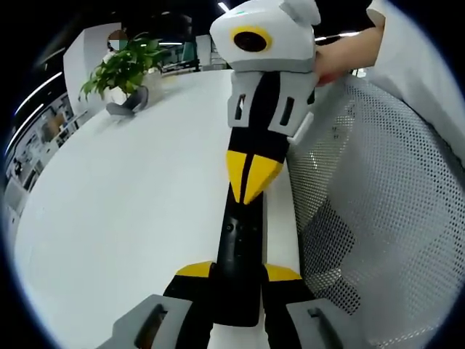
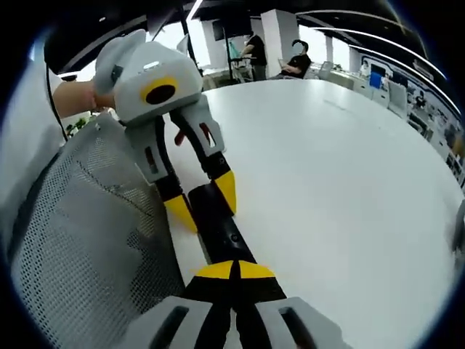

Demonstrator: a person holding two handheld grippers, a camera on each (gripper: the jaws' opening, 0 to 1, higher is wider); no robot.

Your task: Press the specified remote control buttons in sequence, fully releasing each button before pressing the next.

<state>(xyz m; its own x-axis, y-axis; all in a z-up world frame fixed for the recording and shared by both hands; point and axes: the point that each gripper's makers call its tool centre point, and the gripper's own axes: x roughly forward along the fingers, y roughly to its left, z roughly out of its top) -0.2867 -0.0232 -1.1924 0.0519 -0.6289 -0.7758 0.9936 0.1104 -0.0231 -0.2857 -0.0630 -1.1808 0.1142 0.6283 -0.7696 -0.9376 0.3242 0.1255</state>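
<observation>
Remote [image 1: 238, 254] black, slim, lying flat

We look along the left gripper [image 1: 240, 273] from low over the white bench [image 1: 123, 218], close to its edge, facing down the remote [image 1: 240, 254] toward the right gripper [image 1: 251, 174] and a potted plant [image 1: 127, 69] far off. In the right gripper view we ride the right gripper [image 2: 234, 270], equally low and near, facing the opposite way toward the left gripper [image 2: 200, 196] and two seated people [image 2: 276, 54] in the distance. The two cameras face each other; both views share the remote [image 2: 221, 225], the bench edge [image 2: 178, 254] and the mesh chair back [image 1: 378, 203] beside it [image 2: 94, 225].
</observation>
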